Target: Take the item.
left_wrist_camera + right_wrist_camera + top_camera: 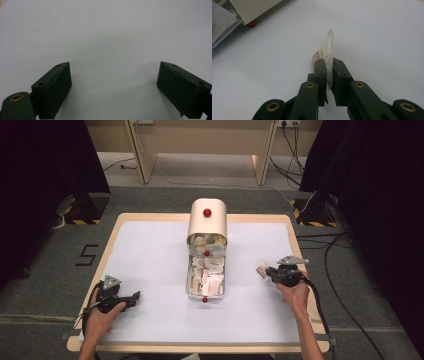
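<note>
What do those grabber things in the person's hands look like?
Each hand holds black tongs with two flat, blocky jaws. The left tongs and right tongs each carry a grey three-cornered plate on top, and a black cable trails back from each. Brass-coloured rivets dot the jaw arms in the right gripper view. The forearms are bare, with no sleeves.

1. A lab-style recording station, not a home: the pale wood-edged table with a white top [150, 270] stands alone on grey carpet [45, 285].
2. Black curtains [45, 155] screen both sides.
3. Yellow-and-black striped stand bases [82, 215] sit at the far corners.
4. Black cables [340, 285] trail over the floor.
5. A black taped numeral 5 [86, 255] marks the carpet.
</note>
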`<action>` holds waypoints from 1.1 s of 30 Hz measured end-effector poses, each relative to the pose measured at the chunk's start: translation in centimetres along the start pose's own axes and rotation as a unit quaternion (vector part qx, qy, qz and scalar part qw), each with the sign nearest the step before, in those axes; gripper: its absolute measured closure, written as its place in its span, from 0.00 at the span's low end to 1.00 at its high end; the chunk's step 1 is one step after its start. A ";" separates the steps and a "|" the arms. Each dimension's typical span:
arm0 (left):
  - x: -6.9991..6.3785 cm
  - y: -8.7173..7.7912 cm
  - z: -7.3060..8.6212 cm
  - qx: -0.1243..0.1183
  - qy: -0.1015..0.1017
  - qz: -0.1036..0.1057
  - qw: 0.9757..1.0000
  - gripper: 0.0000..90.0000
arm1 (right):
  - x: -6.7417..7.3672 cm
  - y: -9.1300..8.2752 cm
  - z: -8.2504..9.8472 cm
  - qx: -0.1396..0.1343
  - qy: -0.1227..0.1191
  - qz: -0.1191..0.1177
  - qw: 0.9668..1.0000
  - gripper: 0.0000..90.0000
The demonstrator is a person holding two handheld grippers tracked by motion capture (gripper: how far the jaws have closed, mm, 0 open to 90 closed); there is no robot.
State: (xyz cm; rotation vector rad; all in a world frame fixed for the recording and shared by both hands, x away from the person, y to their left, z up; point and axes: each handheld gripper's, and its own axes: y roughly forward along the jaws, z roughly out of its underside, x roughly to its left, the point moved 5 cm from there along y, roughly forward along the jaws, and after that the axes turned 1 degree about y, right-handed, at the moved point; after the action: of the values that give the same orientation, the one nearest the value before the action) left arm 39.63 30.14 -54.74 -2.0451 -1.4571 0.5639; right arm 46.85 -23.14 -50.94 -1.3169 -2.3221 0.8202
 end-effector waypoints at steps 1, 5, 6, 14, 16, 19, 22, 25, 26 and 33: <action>0.0 0.0 0.0 0.000 -0.001 0.000 1.000 0.13 | -0.1 0.0 0.0 0.000 0.001 0.001 1.000 0.90; 0.0 0.0 0.0 0.000 0.000 0.000 1.000 0.13 | -0.3 0.0 0.2 0.005 0.002 0.006 1.000 0.86; 0.0 0.0 0.0 0.000 0.000 0.000 1.000 0.13 | -0.3 0.0 0.2 0.005 0.002 0.006 1.000 0.86; 0.0 0.0 0.0 0.000 0.000 0.000 1.000 0.13 | -0.5 -0.1 0.2 0.012 0.011 0.014 1.000 0.72; 0.0 0.0 0.0 -0.001 0.000 0.000 1.000 0.13 | -0.5 -0.2 0.1 0.010 0.013 0.017 1.000 0.68; 0.0 0.0 0.0 0.000 0.000 0.000 1.000 0.13 | -0.6 -0.3 -0.1 0.006 0.017 0.024 1.000 0.61; 0.0 0.0 0.0 0.000 0.000 0.001 1.000 0.13 | -0.8 -0.5 -0.3 0.000 0.030 0.035 0.999 0.52; 0.0 0.0 0.0 -0.001 0.000 0.001 1.000 0.13 | -0.8 -0.8 -0.5 -0.005 0.037 0.038 0.999 0.49; 0.0 0.0 0.0 0.000 0.000 0.001 1.000 0.13 | -0.8 -0.9 -0.6 -0.009 0.039 0.038 0.998 0.48; 0.0 0.0 0.0 0.000 0.000 0.000 1.000 0.13 | -0.4 -1.0 -1.0 -0.013 0.040 0.036 0.998 0.45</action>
State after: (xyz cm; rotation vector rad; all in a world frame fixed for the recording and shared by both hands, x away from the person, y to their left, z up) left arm 39.63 30.13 -54.74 -2.0466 -1.4571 0.5642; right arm 46.96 -23.57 -49.51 -1.4250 -2.2424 0.7482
